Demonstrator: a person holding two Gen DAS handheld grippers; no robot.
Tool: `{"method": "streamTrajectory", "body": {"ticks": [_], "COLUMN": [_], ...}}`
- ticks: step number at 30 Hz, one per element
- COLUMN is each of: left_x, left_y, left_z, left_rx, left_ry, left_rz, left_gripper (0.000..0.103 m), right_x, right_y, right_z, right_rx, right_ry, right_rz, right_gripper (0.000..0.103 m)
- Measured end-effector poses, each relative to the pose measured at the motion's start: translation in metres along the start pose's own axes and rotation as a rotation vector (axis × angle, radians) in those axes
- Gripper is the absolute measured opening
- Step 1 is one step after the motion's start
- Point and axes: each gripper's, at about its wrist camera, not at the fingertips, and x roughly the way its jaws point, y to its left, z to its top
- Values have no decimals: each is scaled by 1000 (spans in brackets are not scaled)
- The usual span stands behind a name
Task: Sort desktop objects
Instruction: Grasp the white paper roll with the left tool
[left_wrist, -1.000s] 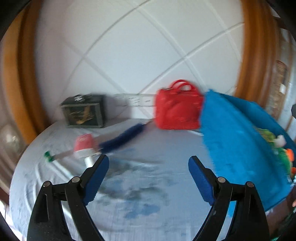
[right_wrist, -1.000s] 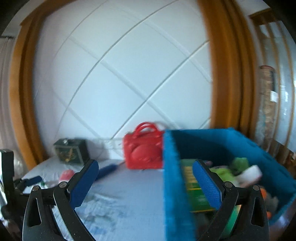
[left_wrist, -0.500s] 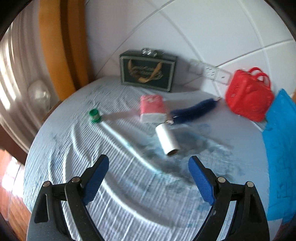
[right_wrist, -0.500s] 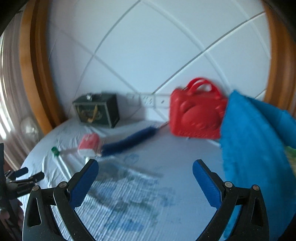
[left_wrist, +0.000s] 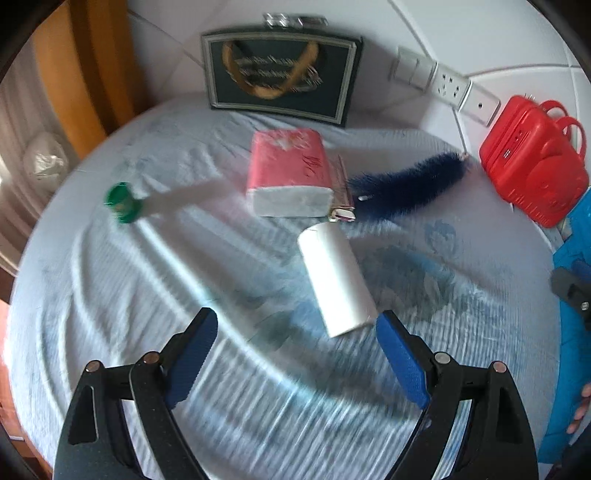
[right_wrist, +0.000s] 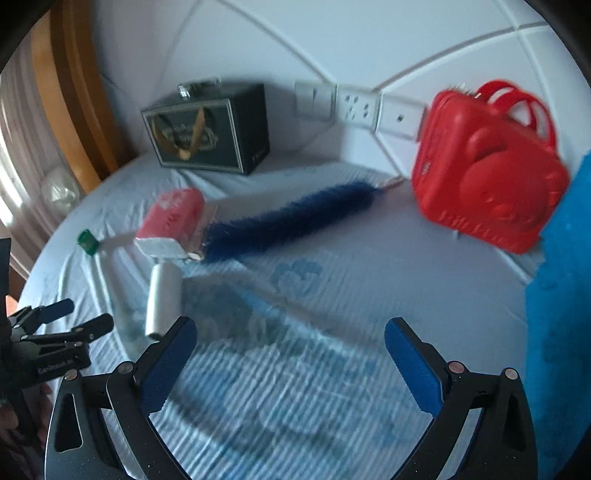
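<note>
We see the loose items lying flat on the tablecloth (left_wrist: 110, 295), apparently awaiting sorting into the blue bin (right_wrist: 561, 295) at the right edge: roll (left_wrist: 334, 280), red pack (left_wrist: 288, 173), blue brush (left_wrist: 406, 186) and green cap (left_wrist: 122, 203). The red case (right_wrist: 484, 166) and dark box (left_wrist: 280, 77) stand against the wall. Our left gripper (left_wrist: 295, 332) tilts steeply down, jaws wide and empty, the roll's near end just ahead between the fingertips. Our right gripper (right_wrist: 290, 339) hangs likewise wide and empty, over bare cloth.
</note>
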Motion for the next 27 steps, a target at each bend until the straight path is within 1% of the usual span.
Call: {"method": "streamTrajectory", "body": {"ticks": [5, 7, 8, 9, 10, 11, 12, 13, 16, 18, 21, 23, 24, 25, 26, 27], "left_x": [46, 64, 70, 74, 74, 75, 74, 75, 72, 72, 73, 74, 73, 74, 74, 75], "left_y": [-21, -24, -23, -19, -13, -5, 0, 7, 27, 44, 70, 91, 98, 104, 109, 112], "left_z": [17, 20, 20, 19, 18, 17, 17, 17, 17, 20, 25, 28, 29, 30, 32, 33], "left_rx": [33, 44, 45, 38, 24, -2, -15, -25, -36, -48, -85, -123, -133, -146, -156, -161], "left_ry": [48, 73, 79, 81, 82, 82, 81, 81, 52, 33, 16, 5, 1, -4, -8, -11], "left_rz": [-26, -3, -2, -17, -41, -67, -75, -67, -25, 22, 69, 95, 100, 101, 101, 101], "left_gripper": [88, 88, 85, 80, 77, 65, 51, 47, 47, 47, 47, 47, 47, 47, 47, 47], "right_x": [44, 57, 63, 69, 74, 79, 84, 88, 96, 103, 118, 130, 136, 143, 148, 156], "right_y": [-3, -3, -2, -1, 2, 6, 11, 19, 42, 60, 78, 89, 93, 98, 101, 104], "right_z": [10, 15, 17, 20, 23, 26, 29, 32, 41, 46, 50, 49, 48, 47, 47, 47], "right_rx": [-2, 1, 4, 4, 1, -6, -17, -33, -73, -96, -79, -82, -86, -92, -97, -101], "right_ry": [39, 47, 50, 53, 56, 58, 60, 59, 55, 60, 92, 120, 129, 142, 152, 163], "right_rz": [-9, -17, -20, -17, -11, -3, 6, 14, 44, 67, 133, 145, 147, 149, 148, 146], "right_gripper": [103, 103, 103, 103, 103, 103, 103, 103, 103, 103, 103, 102, 96, 87, 83, 76]}}
